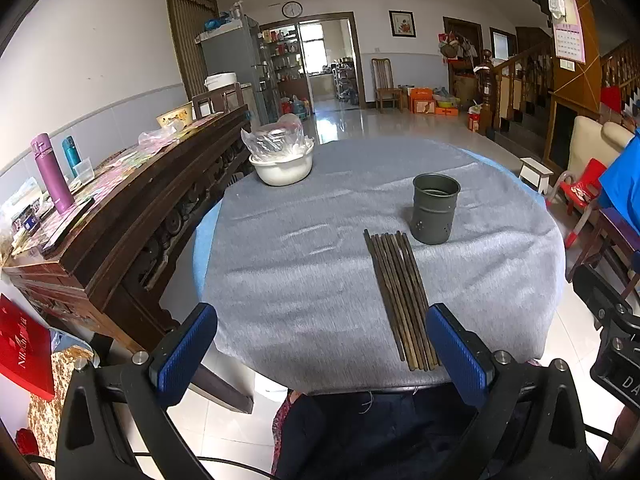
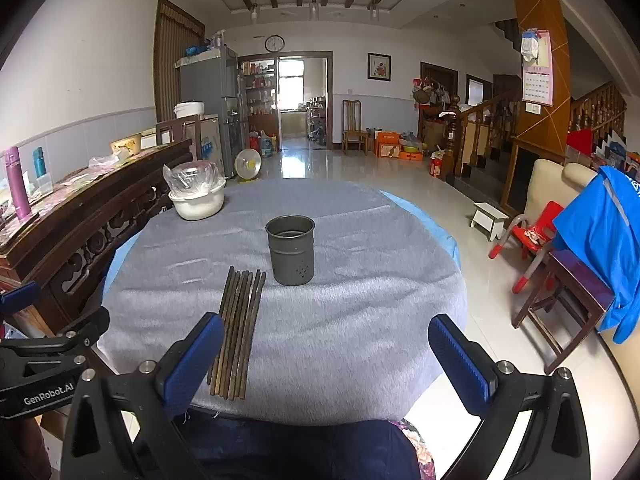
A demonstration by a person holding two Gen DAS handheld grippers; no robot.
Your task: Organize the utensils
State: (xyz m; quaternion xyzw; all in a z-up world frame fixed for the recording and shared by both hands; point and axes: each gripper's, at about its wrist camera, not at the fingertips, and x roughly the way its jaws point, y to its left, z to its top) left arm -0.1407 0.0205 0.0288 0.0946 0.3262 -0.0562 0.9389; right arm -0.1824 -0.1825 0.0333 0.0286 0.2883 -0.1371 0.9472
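The left gripper (image 1: 322, 350) is hanging wide apart and empty, short of the table's (image 1: 304, 264) near edge. The chopsticks (image 1: 400, 300) are lying bundled just before the metal holder (image 1: 435, 209) — none is inside, so everything is remaining. The right gripper (image 2: 326, 360) is waiting spread, holding nothing.

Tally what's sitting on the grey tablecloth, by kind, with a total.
Chopsticks, dark, in one bundle lying flat: about 8; they overlap, so the count is uncertain
Metal holder cup, upright: 1
White basin with plastic bag: 1
Total: about 10
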